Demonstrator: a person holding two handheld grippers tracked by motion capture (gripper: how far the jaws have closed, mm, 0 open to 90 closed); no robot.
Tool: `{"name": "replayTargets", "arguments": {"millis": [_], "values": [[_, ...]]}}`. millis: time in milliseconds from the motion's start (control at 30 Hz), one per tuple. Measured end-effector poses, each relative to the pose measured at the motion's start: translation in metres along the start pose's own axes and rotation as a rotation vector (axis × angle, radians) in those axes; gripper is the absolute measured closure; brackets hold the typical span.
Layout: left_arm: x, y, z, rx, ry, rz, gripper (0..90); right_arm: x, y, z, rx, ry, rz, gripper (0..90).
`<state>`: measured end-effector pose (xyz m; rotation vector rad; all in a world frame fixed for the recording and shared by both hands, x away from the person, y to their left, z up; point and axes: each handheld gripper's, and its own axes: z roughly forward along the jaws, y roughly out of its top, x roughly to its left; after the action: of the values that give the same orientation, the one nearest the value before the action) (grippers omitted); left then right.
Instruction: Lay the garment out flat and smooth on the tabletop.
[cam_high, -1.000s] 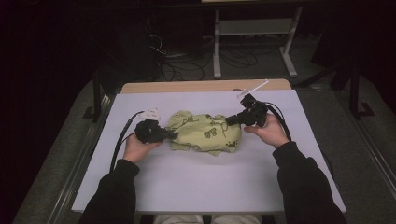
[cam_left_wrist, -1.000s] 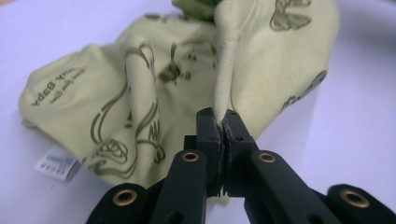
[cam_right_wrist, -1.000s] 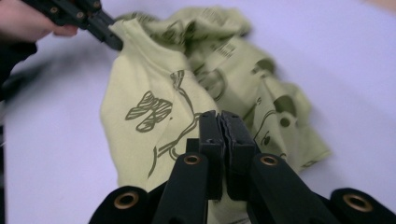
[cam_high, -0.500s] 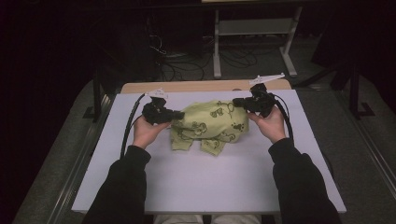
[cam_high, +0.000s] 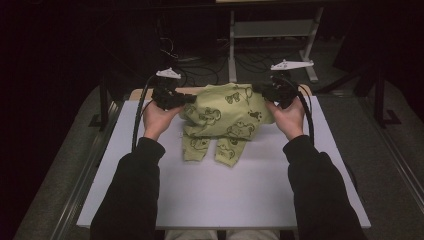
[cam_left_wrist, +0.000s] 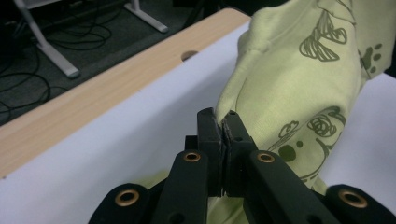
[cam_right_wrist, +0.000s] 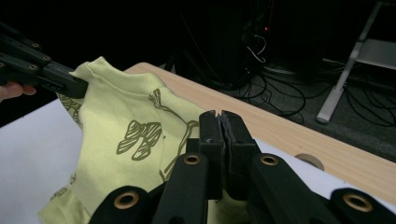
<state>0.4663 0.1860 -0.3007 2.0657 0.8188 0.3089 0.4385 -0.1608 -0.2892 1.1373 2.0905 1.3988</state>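
Note:
A small light-green garment (cam_high: 227, 115) printed with dark butterflies and paw marks hangs between my two grippers above the white table mat (cam_high: 225, 200). My left gripper (cam_high: 187, 100) is shut on the garment's left upper corner (cam_left_wrist: 243, 100), fabric pinched between its black jaws (cam_left_wrist: 223, 122). My right gripper (cam_high: 261, 90) is shut on the right upper corner, cloth (cam_right_wrist: 130, 135) trapped at its jaw tips (cam_right_wrist: 220, 122). The two legs (cam_high: 215, 147) of the garment trail down onto the mat. The left gripper (cam_right_wrist: 77, 86) appears across the cloth in the right gripper view.
A wooden table edge (cam_high: 145, 92) with a round hole (cam_right_wrist: 310, 161) runs behind the mat. Beyond it lie a dark floor, tangled cables (cam_high: 200, 70) and a metal stand's legs (cam_high: 270, 35). The person's dark sleeves (cam_high: 135, 200) reach in from the bottom.
Both hands rose and moved toward the far edge, lifting the garment from a bunched heap on the mat until it hangs spread between the grippers.

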Motion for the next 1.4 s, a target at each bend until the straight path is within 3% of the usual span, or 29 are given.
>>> {"name": "replayTargets", "arguments": {"millis": [200, 433, 500, 833, 1033, 1133, 1233, 1400], "values": [[0.004, 0.008, 0.01, 0.063, 0.079, 0.019, 88.1, -0.002, -0.003, 0.015, 0.001, -0.021, 0.016, 86.5], [0.016, -0.002, 0.031, 0.099, 0.081, -0.026, 88.0, -0.011, -0.015, 0.038, 0.018, -0.053, 0.03, 86.5], [0.017, -0.006, 0.038, 0.115, 0.088, -0.022, 88.0, -0.011, -0.019, 0.043, 0.023, -0.07, 0.025, 86.5], [0.021, -0.02, 0.054, 0.151, 0.099, -0.04, 87.9, -0.02, -0.047, 0.06, 0.044, -0.057, 0.083, 86.4], [0.029, -0.026, 0.07, 0.164, 0.13, -0.052, 88.0, -0.023, -0.053, 0.076, 0.06, -0.083, 0.062, 86.4], [0.034, -0.02, 0.071, 0.162, 0.148, -0.053, 88.0, -0.028, -0.05, 0.082, 0.055, -0.082, 0.087, 86.4], [0.038, -0.004, 0.067, 0.174, 0.195, -0.019, 88.0, -0.03, -0.038, 0.087, 0.044, -0.086, 0.11, 86.3], [0.043, 0.022, 0.062, 0.162, 0.283, 0.012, 87.8, -0.023, -0.002, 0.092, 0.046, -0.167, 0.05, 86.4]]}}
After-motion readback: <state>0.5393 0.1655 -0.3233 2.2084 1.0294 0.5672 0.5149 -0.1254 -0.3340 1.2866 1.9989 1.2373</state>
